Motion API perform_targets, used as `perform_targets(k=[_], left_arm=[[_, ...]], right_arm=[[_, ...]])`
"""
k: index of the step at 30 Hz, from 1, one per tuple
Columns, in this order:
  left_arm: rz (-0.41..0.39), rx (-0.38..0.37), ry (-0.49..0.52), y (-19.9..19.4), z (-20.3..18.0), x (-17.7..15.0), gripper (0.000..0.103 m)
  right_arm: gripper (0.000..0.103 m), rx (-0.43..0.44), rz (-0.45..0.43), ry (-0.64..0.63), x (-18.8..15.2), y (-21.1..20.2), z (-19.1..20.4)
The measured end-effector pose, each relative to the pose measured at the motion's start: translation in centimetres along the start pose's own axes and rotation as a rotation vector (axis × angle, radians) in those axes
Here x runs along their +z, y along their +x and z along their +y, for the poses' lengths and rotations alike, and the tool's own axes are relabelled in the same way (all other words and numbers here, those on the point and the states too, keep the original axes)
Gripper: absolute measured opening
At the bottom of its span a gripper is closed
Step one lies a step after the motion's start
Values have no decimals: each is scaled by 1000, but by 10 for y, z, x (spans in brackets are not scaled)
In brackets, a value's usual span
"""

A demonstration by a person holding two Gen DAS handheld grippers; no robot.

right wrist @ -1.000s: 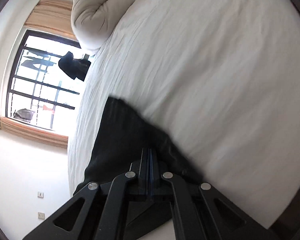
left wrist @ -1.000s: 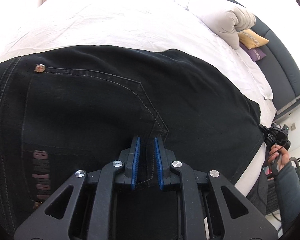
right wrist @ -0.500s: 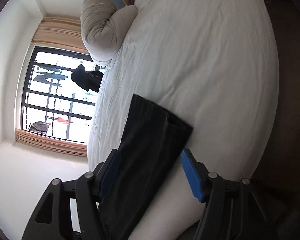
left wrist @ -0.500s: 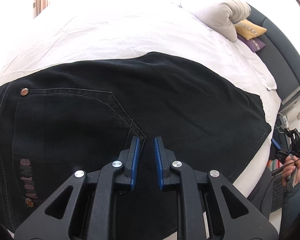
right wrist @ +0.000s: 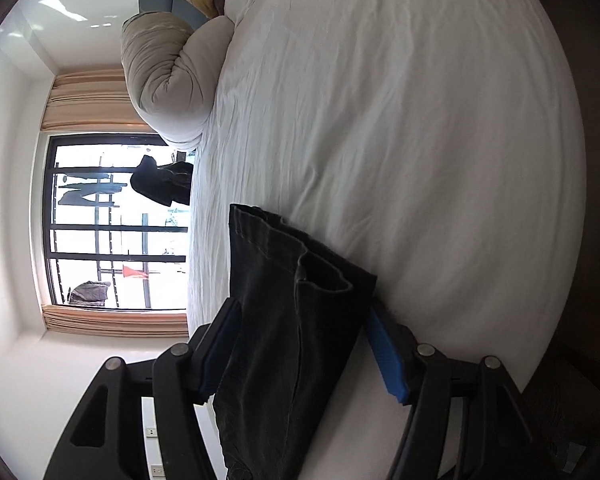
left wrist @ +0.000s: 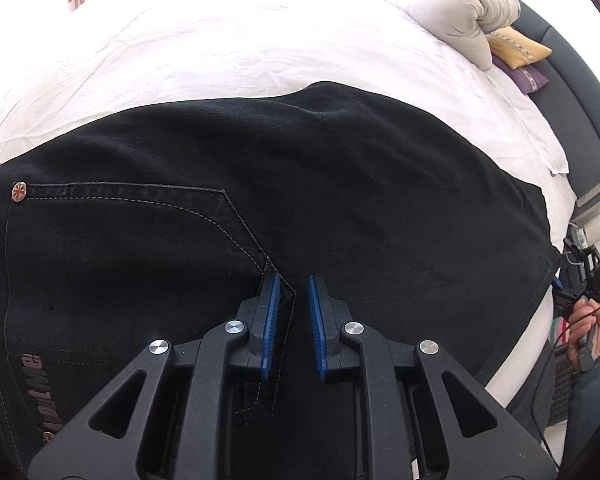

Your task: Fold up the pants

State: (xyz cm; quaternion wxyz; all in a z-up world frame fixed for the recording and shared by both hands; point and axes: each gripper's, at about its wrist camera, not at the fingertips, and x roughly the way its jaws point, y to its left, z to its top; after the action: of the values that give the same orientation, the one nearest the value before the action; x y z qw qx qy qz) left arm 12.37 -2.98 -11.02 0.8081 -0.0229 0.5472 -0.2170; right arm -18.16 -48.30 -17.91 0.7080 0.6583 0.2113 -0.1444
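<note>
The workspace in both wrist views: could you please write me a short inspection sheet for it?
Surface: bed with a wrinkled white sheet.
Job's things: black pants spread flat, back pocket up; hem end near the bed edge.
Clutter: rolled duvet, yellow cushion, purple cushion at the headboard.
Grippers: left gripper open over the pocket corner; right gripper open, straddling the hem end.
Cables: thin wires by the right hand.
Surroundings: window, curtains, white walls.

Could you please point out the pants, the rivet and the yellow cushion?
pants (left wrist: 340, 184), left wrist view, on the bare black cloth.
rivet (left wrist: 19, 192), left wrist view, on its head at the pocket corner.
yellow cushion (left wrist: 518, 47), left wrist view, on its top face.
</note>
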Motion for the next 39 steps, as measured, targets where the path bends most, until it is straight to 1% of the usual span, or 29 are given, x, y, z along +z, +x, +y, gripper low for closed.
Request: perform_targets(k=[4, 6, 7, 9, 10, 11, 13, 17, 23, 27, 29, 31, 34, 37, 39], left_arm=[[9, 13, 1, 8, -10, 3, 15], [6, 15, 4, 9, -7, -1, 15], [5, 14, 3, 10, -7, -1, 15], [4, 13, 2, 10, -5, -3, 15], [4, 14, 3, 10, -6, -3, 15], [5, 14, 6, 10, -6, -3, 15], [5, 13, 10, 11, -4, -5, 15], [1, -6, -3, 12, 1, -7, 15], [-6, -26, -13, 11, 8, -9, 15], [-21, -92, -58, 9, 22, -12, 15], [-26, -108, -70, 9, 26, -13, 15], [-33, -109, -68, 9, 28, -15, 15], [-42, -139, -90, 8, 36, -17, 15], [-47, -171, -114, 8, 44, -17, 15], [-53, -182, -121, 6, 48, -18, 15]], right_arm=[[65, -5, 9, -12, -2, 9, 3], [59, -3, 7, 3, 0, 11, 0], [53, -7, 9, 3, -1, 9, -3], [45, -11, 13, -1, -1, 9, -6], [36, -10, 15, 1, -1, 9, -9], [30, -2, 16, 9, -1, 9, -12], [24, 15, 13, 19, -1, 8, -18], [21, 23, -1, 0, -3, 5, -16], [17, 0, -37, -49, -9, 2, -3], [15, -18, -57, -89, -13, -2, 11], [15, -38, -65, -131, -16, -3, 24], [15, -58, -72, -181, -20, -5, 40], [15, -92, -80, -310, -36, -4, 80], [15, -110, -55, -480, -65, 8, 130], [15, -117, -6, -628, -99, 26, 167]])
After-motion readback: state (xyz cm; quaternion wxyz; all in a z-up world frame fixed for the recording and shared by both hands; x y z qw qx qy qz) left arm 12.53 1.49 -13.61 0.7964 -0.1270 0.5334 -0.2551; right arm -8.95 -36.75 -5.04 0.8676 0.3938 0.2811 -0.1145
